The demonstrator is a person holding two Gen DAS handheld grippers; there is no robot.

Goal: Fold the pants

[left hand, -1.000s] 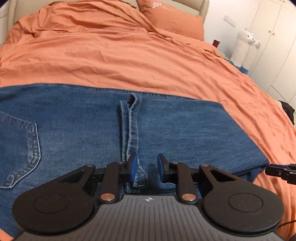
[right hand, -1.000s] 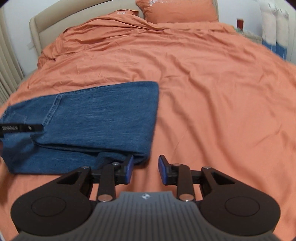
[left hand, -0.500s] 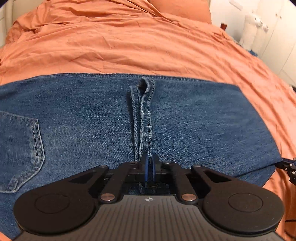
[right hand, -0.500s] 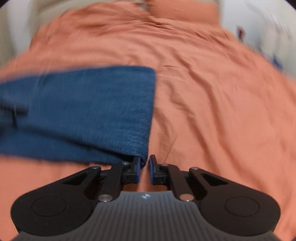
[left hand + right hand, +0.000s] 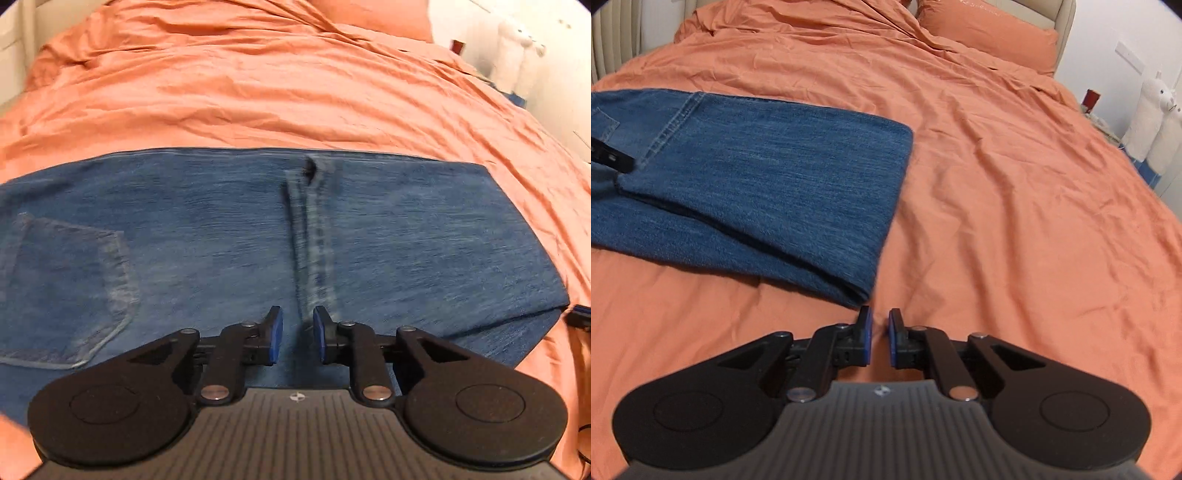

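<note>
Blue denim pants lie folded on the orange bed, back pocket at the left and the leg hems across the middle. My left gripper is open and empty, just above the near edge of the pants by the hem. In the right wrist view the pants lie at the left, with the fold's corner just ahead of my right gripper. That gripper is narrowly open, empty, and over the sheet. The left gripper's tip shows at the left edge.
The orange duvet covers the whole bed, with an orange pillow at the headboard. Two white plush alpacas and a red cup stand beside the bed at the right. The right gripper's tip shows at the right edge.
My left gripper was shut on the pants hem half a second ago and has opened, leaving the hem lying on the pants. My right gripper has pulled back off the fold's corner.
</note>
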